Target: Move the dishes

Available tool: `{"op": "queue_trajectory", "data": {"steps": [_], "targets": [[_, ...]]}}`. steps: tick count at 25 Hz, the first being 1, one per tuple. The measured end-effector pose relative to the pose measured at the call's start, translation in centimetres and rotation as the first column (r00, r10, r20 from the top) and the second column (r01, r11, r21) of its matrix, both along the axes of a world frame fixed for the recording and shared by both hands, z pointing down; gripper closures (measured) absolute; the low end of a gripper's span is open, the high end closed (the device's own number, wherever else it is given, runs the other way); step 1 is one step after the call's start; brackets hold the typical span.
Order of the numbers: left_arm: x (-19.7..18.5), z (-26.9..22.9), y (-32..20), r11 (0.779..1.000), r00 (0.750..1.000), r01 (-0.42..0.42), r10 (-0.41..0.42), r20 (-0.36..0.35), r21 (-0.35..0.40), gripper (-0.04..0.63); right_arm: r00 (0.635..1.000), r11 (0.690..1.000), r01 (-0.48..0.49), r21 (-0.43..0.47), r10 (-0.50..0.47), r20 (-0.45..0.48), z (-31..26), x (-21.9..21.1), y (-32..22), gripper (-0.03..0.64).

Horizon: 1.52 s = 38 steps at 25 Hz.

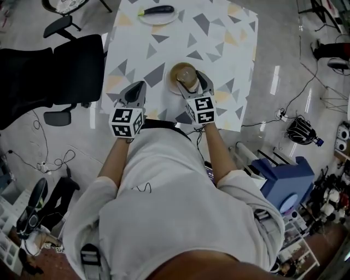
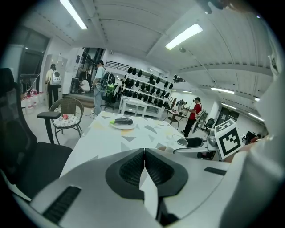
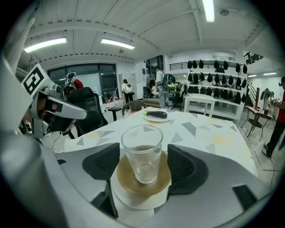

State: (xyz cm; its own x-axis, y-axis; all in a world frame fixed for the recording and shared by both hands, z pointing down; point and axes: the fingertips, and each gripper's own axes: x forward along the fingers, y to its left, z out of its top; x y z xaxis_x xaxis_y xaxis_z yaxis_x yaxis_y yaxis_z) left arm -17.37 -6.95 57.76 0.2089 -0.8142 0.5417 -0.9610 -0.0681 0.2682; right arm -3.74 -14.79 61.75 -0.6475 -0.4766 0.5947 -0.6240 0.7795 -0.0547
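A clear empty glass stands upright on a brown saucer with a white rim near the front edge of the patterned table. My right gripper is open, with its jaws on either side of the glass and a gap on both sides; its pads cover the saucer's side edges. In the head view the right gripper sits over the saucer. My left gripper is shut and holds nothing, hovering at the table's front left. A dark eggplant on a white plate lies at the far edge.
A black office chair stands left of the table. A wicker chair sits beyond it. A blue box and cables are on the floor to the right. People stand by racks in the background.
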Motion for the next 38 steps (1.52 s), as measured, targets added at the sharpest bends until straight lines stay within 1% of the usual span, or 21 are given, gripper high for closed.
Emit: {"op": "queue_trajectory", "data": {"steps": [5,7,8,10,13,20,23,27,31,38], "targets": [[-1.5,0.5,0.1,1.0,1.0,0.014,-0.014,-0.002,-0.025,0.574,0.999,1.0,0.029,-0.012,-0.029,-0.021,1.1,-1.7,-0.7,0.287],[-1.9,0.6,-0.4,1.0,1.0,0.007,-0.007,-0.005,-0.027,0.575,0.999,1.0,0.028,-0.005,-0.029,-0.039,1.4,-2.0,-1.1,0.311],[-2.0,0.6,-0.8,1.0,1.0,0.0,-0.001,-0.005,-0.026,0.574,0.999,1.0,0.027,-0.002,-0.027,-0.047,1.4,-2.0,-1.3,0.334],[-1.9,0.7,-1.5,1.0,1.0,-0.016,0.016,-0.005,-0.024,0.575,0.998,1.0,0.028,-0.006,-0.028,-0.056,1.5,-2.1,-1.4,0.337],[-1.1,0.8,-2.8,0.998,0.998,-0.056,0.056,-0.004,-0.019,0.574,0.999,1.0,0.027,-0.009,-0.028,-0.047,1.1,-2.3,-1.5,0.341],[2.5,0.4,-5.4,0.983,0.983,-0.186,0.186,-0.01,-0.003,0.574,0.999,0.999,-0.042,0.027,0.041,0.016,-2.0,-1.2,-1.7,0.342],[4.2,0.1,-6.8,0.969,0.969,-0.247,0.247,-0.01,0.007,0.574,0.996,0.996,-0.081,0.043,0.079,0.038,-3.7,-0.1,-2.0,0.342],[7.4,-0.5,-8.3,0.942,0.942,-0.336,0.336,-0.014,0.026,0.575,0.985,0.984,-0.167,0.067,0.162,0.066,-6.2,2.6,-2.4,0.342],[11.0,-0.7,-9.0,0.909,0.909,-0.415,0.416,-0.015,0.037,0.574,0.965,0.963,-0.254,0.085,0.246,0.095,-8.5,6.3,-2.7,0.342],[16.5,-1.4,-9.0,0.86,0.86,-0.508,0.51,-0.018,0.047,0.574,0.927,0.921,-0.372,0.115,0.363,0.089,-10.1,13.0,-3.2,0.342]]}}
